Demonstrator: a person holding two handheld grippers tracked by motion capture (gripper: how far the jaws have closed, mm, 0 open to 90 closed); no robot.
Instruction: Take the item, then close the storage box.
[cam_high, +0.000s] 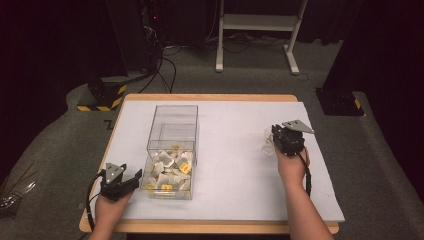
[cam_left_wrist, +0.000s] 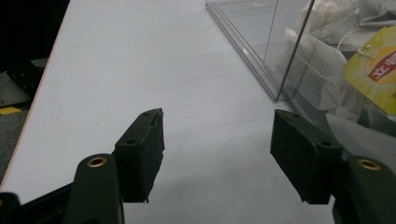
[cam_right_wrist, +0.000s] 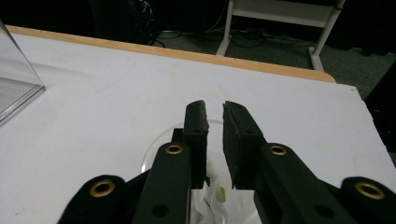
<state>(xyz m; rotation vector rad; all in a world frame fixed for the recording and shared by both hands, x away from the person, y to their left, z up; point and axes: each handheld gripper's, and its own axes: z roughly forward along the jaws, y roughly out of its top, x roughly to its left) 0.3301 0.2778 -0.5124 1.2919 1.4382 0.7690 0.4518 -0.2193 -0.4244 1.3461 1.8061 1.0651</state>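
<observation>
A clear plastic box (cam_high: 172, 131) stands left of centre on the white mat (cam_high: 235, 170), and several tea bags (cam_high: 169, 172) with yellow tags lie in its near end. My left gripper (cam_high: 132, 173) rests just left of the box's near corner. Its jaws are wide open with nothing between them (cam_left_wrist: 217, 135); the box wall (cam_left_wrist: 261, 51) and a yellow tag (cam_left_wrist: 373, 70) are at its right. My right gripper (cam_high: 275, 132) points down over a small clear cup (cam_high: 267, 146). Its jaws (cam_right_wrist: 214, 109) stand a narrow gap apart, empty. A tea bag (cam_right_wrist: 212, 198) lies in the cup (cam_right_wrist: 154, 151) below them.
The table's wooden edge (cam_right_wrist: 187, 53) runs close beyond the mat. A white stand frame (cam_high: 257, 22) is on the floor behind the table. A black and yellow base (cam_high: 102, 97) sits at the back left, a black base (cam_high: 340, 102) at the right.
</observation>
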